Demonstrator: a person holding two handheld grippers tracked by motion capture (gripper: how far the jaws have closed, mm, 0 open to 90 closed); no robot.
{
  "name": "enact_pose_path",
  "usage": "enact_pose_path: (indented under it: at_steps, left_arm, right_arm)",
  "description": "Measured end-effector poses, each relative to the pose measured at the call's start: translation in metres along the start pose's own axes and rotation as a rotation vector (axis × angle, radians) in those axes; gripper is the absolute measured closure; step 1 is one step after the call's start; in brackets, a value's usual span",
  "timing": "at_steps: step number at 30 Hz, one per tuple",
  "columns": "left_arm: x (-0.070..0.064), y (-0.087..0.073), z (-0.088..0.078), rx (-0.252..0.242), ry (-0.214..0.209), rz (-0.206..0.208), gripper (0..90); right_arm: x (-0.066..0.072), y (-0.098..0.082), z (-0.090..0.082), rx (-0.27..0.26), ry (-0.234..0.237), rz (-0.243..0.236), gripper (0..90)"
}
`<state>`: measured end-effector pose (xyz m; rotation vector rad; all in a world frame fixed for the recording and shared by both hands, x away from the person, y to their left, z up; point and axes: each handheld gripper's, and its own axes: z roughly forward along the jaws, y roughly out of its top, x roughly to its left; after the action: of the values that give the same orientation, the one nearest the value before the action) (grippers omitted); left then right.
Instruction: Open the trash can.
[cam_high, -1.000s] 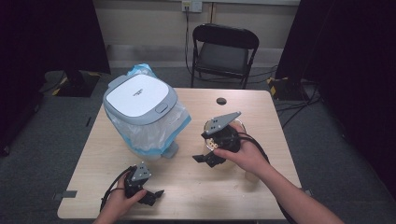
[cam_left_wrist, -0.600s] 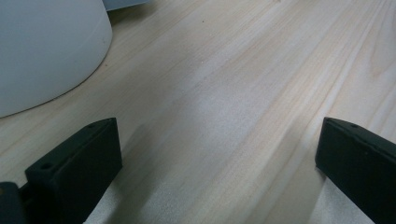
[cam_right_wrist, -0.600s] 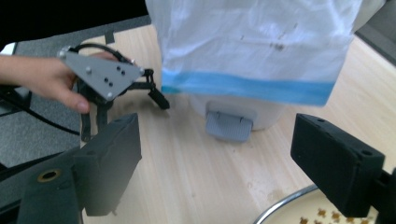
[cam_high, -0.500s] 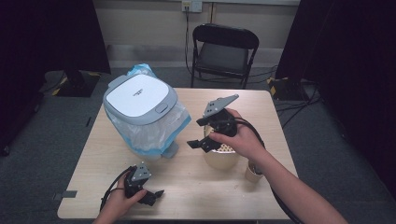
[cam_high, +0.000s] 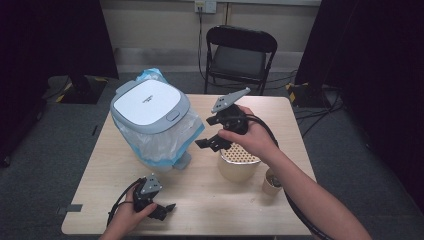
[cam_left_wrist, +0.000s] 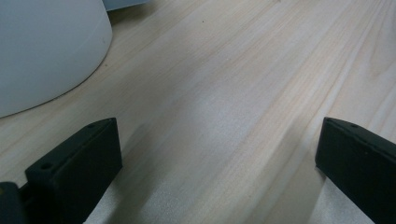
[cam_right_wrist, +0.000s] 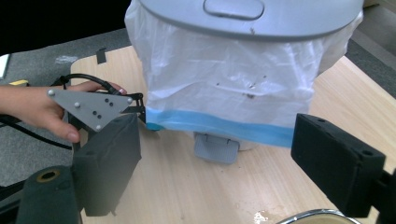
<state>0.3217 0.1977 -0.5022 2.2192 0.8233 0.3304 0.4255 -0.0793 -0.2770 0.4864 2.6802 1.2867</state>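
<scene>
Jaws of my left gripper rest spread and empty on the table, parked; the lined bin stands mid-left; my right gripper hovers agape over the perforated pot, facing the bin.

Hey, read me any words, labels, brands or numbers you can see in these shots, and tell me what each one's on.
Small dark print on the trash bin's white lid: too small and blurred to read.
No readable text elsewhere, not on the liner bag, the grippers or the table.
</scene>
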Motion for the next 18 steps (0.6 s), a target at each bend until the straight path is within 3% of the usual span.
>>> enact_pose_path:
  at_steps: [9, 18]
  left_arm:
    - [0.000, 0.000, 0.000, 0.007, 0.003, 0.002, 0.0]
    - [0.000, 0.000, 0.000, 0.007, 0.003, 0.002, 0.0]
  right_arm:
    - [-0.005, 0.020, 0.000, -0.007, -0.020, -0.004, 14.9]
    - [-0.015, 0.032, 0.009, -0.016, -0.038, 0.024, 14.1]
